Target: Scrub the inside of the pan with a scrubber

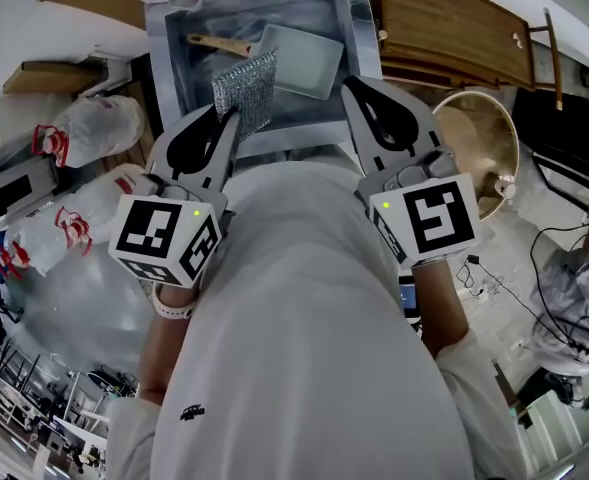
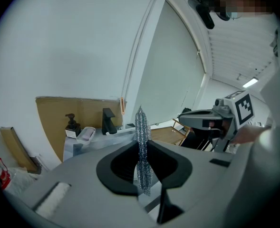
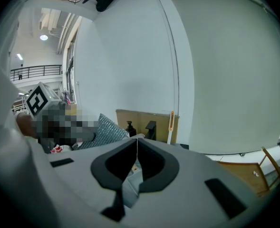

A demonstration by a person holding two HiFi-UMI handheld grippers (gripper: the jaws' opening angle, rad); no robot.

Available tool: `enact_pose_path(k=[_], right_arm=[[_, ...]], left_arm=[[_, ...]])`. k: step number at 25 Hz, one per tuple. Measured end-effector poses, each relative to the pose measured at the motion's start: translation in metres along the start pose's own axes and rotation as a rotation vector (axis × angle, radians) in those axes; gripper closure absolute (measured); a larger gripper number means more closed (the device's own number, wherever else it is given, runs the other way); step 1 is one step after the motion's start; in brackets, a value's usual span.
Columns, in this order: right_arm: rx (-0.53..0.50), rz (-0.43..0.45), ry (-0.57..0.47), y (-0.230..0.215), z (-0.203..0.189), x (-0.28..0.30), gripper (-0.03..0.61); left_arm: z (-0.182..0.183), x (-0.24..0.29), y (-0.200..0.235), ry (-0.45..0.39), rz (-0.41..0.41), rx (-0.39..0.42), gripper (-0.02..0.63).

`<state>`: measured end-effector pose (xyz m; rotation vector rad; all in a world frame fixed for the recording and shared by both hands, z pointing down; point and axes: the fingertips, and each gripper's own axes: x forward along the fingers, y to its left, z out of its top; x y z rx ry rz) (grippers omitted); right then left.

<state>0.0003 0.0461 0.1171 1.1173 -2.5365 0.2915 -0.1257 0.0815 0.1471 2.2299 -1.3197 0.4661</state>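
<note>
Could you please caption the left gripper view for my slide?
Left gripper shut on a silver mesh scrubber, faucet behind.

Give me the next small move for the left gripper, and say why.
Probably lower the left gripper so the mesh scrubber meets the inside of the pan. Its jaws are shut on the mesh scrubber, which hangs above the sink where the pan lies face up. The right gripper is shut and empty.

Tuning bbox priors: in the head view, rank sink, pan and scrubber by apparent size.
1. sink: clearly the largest.
2-3. pan and scrubber: these look close in size. The pan seems slightly bigger, but the scrubber, clamped in the left gripper, sits nearer the camera and covers part of the pan, so I won't rank them.
</note>
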Motion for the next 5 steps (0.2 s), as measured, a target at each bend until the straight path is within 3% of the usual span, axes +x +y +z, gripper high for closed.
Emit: enact_pose_path(k=[5], right_arm=[[-0.003,-0.004,0.010,0.0012,-0.0041,0.0020,0.571]], left_arm=[[-0.0063,0.0004,0.0001,0.011,-0.008,-0.005,0.551]])
